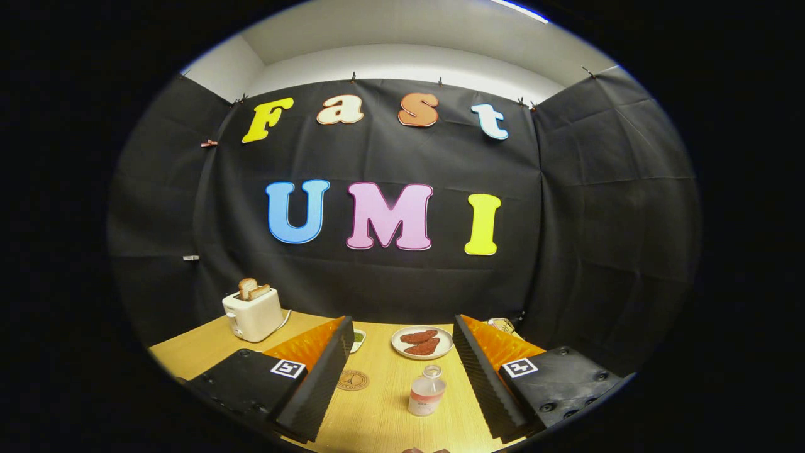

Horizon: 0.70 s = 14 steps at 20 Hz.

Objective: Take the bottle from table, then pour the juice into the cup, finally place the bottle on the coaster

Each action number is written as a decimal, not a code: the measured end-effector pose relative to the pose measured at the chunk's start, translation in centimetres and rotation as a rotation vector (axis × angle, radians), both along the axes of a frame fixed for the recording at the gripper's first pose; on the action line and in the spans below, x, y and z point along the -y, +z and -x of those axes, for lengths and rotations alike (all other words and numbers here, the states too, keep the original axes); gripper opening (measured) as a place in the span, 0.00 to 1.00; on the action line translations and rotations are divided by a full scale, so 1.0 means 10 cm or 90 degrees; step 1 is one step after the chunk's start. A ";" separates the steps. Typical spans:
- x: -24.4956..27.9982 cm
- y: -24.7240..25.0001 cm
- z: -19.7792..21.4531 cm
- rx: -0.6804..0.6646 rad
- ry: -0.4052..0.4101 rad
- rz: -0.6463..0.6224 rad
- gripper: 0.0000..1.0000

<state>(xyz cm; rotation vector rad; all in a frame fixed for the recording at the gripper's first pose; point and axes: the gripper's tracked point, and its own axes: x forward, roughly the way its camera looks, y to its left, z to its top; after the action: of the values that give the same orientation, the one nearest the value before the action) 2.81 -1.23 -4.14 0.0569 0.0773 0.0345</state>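
Bottle [426, 391]: small, clear, with pinkish juice in its lower part, standing upright on the wooden bench [377, 409], long axis vertical and cap pointing up. It sits between the two spread fingers of the hand-held gripper [400, 377], nearer the right finger [484, 384] than the left finger [317, 384], touching neither. The hand-held gripper is wide open and holds nothing.

Bare bench surrounds the bottle on every side, with a clear gap to each finger. A round coaster [353, 380] lies flat just beside the left finger's inner face, apart from the bottle. Beyond the bottle, toward the far edge of the bench, a white plate [422, 342] carries two dark reddish pieces. A small dish with something green [358, 340] peeks out past the left fingertip. A white toaster [253, 313] with two bread slices standing in it occupies the far left corner. A small item beyond the right fingertip near the far edge is too hidden to identify. The cup cannot be made out.
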 end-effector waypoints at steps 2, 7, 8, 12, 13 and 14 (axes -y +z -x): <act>0.03 -0.04 -0.02 -0.004 0.001 0.001 0.97; 0.13 -0.23 -0.07 -0.020 0.007 -0.012 0.97; 0.16 -0.27 -0.09 -0.018 0.007 -0.014 0.97; 0.25 -0.55 -0.18 -0.021 0.010 -0.030 0.97; 0.27 -0.63 -0.22 -0.024 0.007 -0.037 0.97; 0.31 -0.72 -0.26 -0.029 0.002 -0.041 0.97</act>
<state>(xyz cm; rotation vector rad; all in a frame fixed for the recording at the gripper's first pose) 5.38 -4.34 -11.33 0.1225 0.1216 0.0392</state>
